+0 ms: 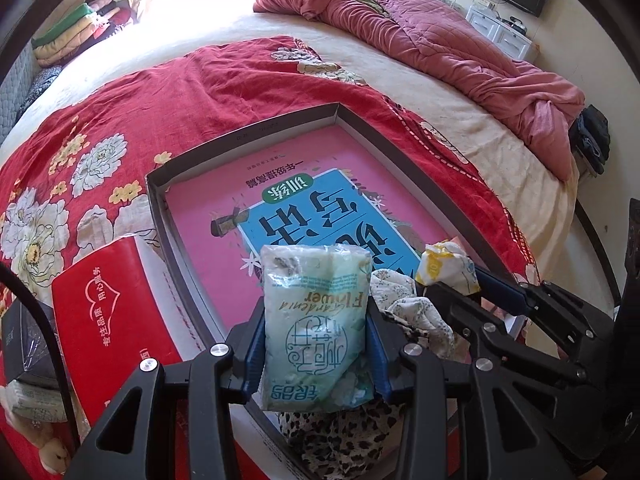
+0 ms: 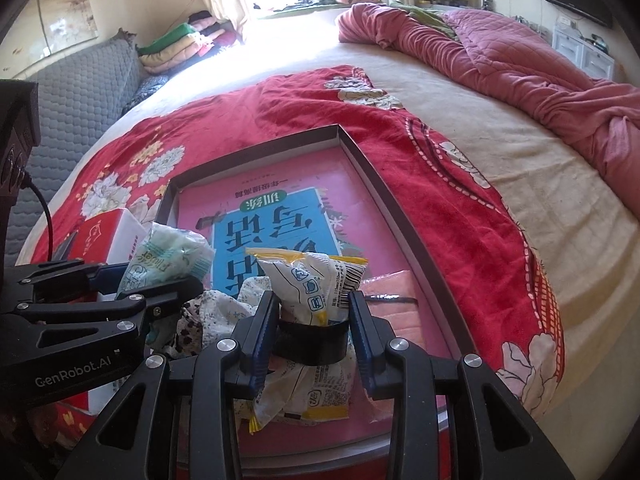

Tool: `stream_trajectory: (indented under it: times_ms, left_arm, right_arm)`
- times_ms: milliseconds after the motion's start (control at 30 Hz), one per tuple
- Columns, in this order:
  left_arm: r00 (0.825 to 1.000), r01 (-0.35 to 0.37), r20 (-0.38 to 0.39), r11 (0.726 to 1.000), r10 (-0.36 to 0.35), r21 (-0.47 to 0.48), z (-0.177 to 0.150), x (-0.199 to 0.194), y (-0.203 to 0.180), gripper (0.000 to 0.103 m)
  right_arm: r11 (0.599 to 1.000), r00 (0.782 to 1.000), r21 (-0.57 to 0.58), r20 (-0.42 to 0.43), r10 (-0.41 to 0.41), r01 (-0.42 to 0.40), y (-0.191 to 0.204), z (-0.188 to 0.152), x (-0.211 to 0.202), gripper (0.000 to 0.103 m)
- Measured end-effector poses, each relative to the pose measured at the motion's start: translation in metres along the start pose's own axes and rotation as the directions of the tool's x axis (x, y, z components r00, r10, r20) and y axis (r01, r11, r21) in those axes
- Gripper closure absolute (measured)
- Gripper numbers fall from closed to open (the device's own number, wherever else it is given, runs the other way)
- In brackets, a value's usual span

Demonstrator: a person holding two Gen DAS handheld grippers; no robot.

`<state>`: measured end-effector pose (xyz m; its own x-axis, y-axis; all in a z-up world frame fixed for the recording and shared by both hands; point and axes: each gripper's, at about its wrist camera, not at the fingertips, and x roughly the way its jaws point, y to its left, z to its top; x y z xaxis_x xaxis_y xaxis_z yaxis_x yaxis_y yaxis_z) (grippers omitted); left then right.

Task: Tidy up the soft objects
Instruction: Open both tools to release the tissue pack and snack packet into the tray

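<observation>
My left gripper (image 1: 316, 328) is shut on a pale green tissue pack (image 1: 316, 320) and holds it over the near edge of a shallow grey box (image 1: 256, 130). A pink book (image 1: 304, 200) lies flat in that box. My right gripper (image 2: 314, 312) is shut on a white and yellow tissue pack (image 2: 310, 280) with a black band around its middle, above the box's near end. Each gripper shows in the other's view: the right one (image 1: 452, 280) on the right, the left one (image 2: 160, 276) on the left. Patterned cloths (image 1: 404, 304) lie between them, and a pink cloth (image 2: 390, 300) rests in the box.
The box sits on a red floral blanket (image 1: 160, 96) spread over a bed. A red and white carton (image 1: 112, 304) lies left of the box. A crumpled pink quilt (image 1: 440, 40) lies at the bed's far right. Folded bedding (image 2: 176, 44) is stacked by the window.
</observation>
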<state>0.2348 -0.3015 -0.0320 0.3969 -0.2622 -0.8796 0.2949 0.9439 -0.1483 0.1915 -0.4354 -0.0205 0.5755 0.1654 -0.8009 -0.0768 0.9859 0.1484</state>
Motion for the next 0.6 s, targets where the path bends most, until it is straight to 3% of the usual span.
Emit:
stream_trajectory:
  times_ms: [600]
  left_arm:
    - [1.0, 0.019, -0.004, 1.0, -0.019, 0.014, -0.002, 0.003, -0.008, 0.058]
  right_arm:
    - [0.999, 1.0, 0.045, 0.015, -0.017, 0.016, -0.013, -0.003, -0.005, 0.062]
